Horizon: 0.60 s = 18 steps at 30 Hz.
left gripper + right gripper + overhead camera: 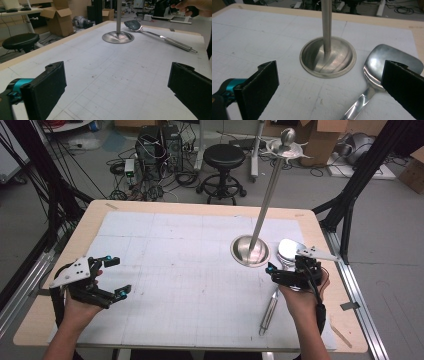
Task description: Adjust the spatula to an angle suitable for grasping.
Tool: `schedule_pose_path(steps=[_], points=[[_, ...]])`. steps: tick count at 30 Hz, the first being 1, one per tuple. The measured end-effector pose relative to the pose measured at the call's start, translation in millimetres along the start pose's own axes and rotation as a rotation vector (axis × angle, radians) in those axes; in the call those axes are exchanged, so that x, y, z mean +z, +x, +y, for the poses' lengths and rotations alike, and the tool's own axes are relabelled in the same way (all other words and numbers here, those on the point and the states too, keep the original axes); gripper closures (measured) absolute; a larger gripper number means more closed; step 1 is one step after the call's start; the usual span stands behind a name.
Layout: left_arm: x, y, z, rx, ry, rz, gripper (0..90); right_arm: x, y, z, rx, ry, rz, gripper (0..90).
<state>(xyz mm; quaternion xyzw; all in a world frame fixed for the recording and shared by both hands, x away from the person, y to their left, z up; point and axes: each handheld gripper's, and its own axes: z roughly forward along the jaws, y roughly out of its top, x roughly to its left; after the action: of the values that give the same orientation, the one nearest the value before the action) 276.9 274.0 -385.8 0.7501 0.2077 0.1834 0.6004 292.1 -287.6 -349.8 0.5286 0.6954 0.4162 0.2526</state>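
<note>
Spoon (280,270): shiny metal, lying flat, bowl pointing away beside the stand base (249,251), handle toward the person.
Right gripper (329,82): jaws wide apart, empty.
Left gripper (114,276): jaws apart, empty.

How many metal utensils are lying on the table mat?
1. A steel serving spoon lies flat right of the stand's round base, bowl toward the far edge, handle toward the person. The right hand-held gripper hovers over its neck, so another could be hidden beneath.

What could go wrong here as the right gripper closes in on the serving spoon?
1. The open right gripper hovers over the serving spoon, which lies flat on the table; its jaws may slip off the thin metal.
2. The tall utensil stand stands right beside the spoon; a sideways nudge might tip it.
</note>
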Motion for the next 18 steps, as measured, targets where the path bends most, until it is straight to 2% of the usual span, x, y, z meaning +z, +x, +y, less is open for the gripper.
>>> schedule_pose_path(steps=[10,18], points=[[0.3,1.8,-1.2,-0.001,0.008,0.004,2.2,19.5,-1.9,-14.2,0.000,0.062,-0.042,0.5],[0.9,1.3,-1.3,0.006,0.015,0.001,2.2,38.6,-12.9,-34.5,0.046,0.134,-0.081,0.5]])
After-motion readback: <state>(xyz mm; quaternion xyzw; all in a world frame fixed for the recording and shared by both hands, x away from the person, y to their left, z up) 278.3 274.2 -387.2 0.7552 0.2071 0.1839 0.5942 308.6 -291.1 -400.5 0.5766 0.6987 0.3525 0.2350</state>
